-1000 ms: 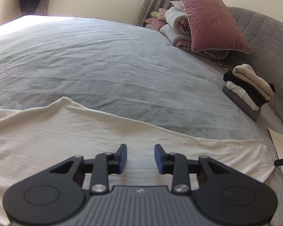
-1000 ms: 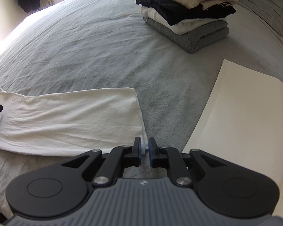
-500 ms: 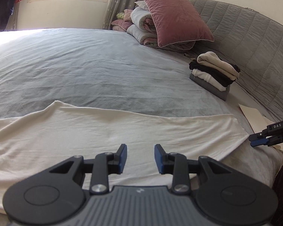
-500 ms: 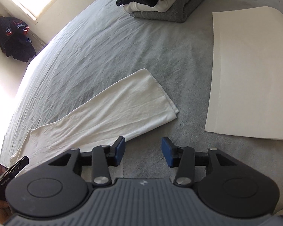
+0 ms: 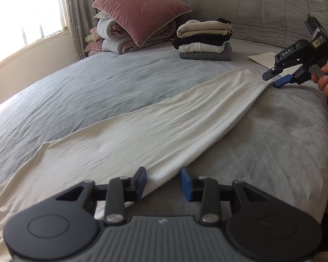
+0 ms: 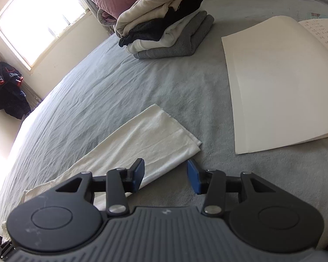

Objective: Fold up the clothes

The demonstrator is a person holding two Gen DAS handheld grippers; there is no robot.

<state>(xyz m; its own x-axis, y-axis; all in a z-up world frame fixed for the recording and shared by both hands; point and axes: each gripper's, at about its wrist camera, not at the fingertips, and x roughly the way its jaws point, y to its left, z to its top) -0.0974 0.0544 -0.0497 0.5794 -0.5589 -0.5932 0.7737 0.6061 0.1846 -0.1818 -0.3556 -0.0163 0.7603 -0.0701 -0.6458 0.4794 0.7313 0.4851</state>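
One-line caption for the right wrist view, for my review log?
Open right gripper hovers over the near edge of a folded white garment on a grey bed, beside a clothes stack and open notebook.

cream cloth (image 5: 155, 131) — matt, creased; bed cover (image 5: 87, 87) fuzzy

the left gripper (image 5: 163, 183) was low and flat, and its two blue pads were wide apart with nothing pinched between them. the right gripper (image 6: 165, 178) was low too, with its blue pads just as wide apart. seen from the left wrist, a hand (image 5: 327, 77) held the right gripper by its handle, fingers curled around it.
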